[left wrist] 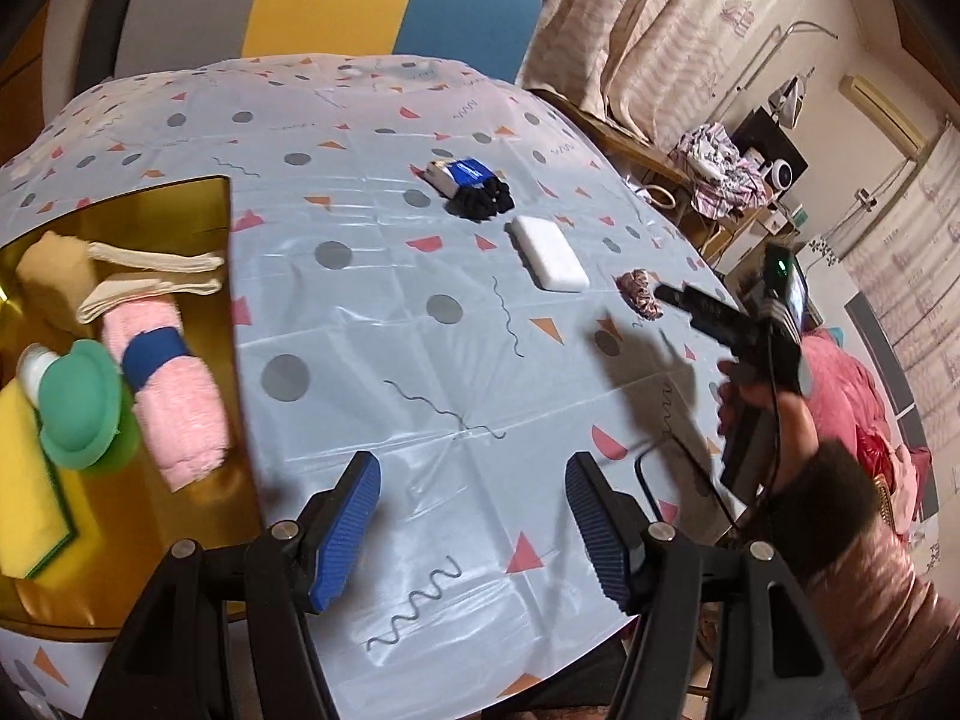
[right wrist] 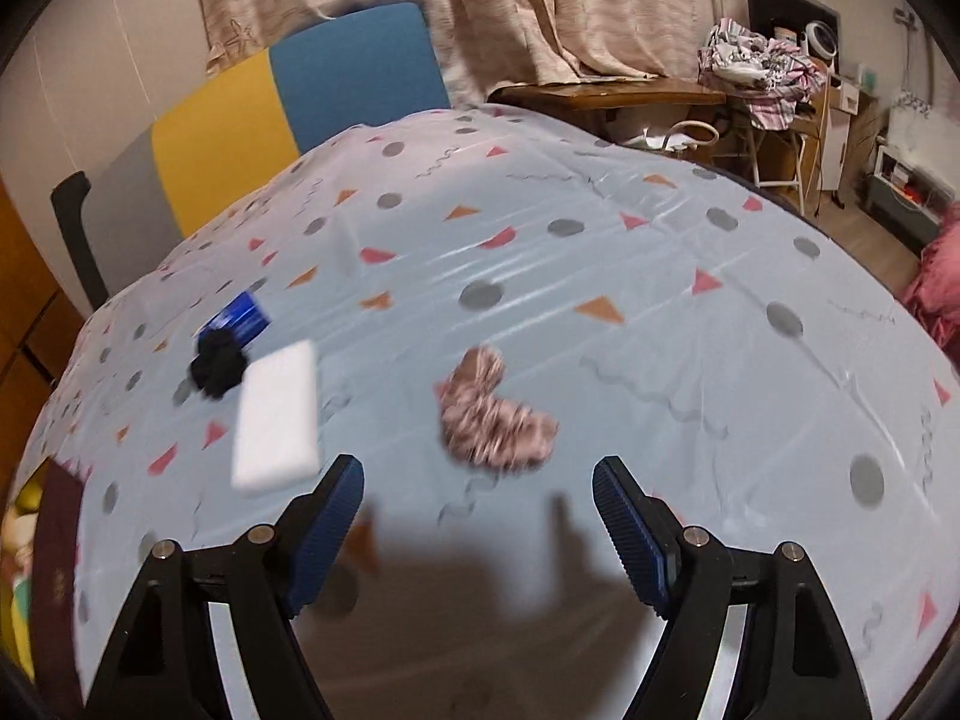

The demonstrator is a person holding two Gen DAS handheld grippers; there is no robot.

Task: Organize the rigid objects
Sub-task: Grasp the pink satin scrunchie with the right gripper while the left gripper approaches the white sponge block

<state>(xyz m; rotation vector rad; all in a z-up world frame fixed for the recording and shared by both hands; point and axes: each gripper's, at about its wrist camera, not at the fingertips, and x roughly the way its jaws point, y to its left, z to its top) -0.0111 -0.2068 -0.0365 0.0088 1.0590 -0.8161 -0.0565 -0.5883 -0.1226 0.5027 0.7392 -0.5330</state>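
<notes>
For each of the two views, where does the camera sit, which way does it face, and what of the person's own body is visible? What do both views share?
Left wrist: sits behind the open left gripper, faces across the patterned tablecloth with the gold tray at left; the right hand shows.
Right wrist: sits behind the open right gripper, faces the pink patterned scrunchie; no body shows.
Shared: white rectangular block, scrunchie, blue-labelled black bundle.
</notes>
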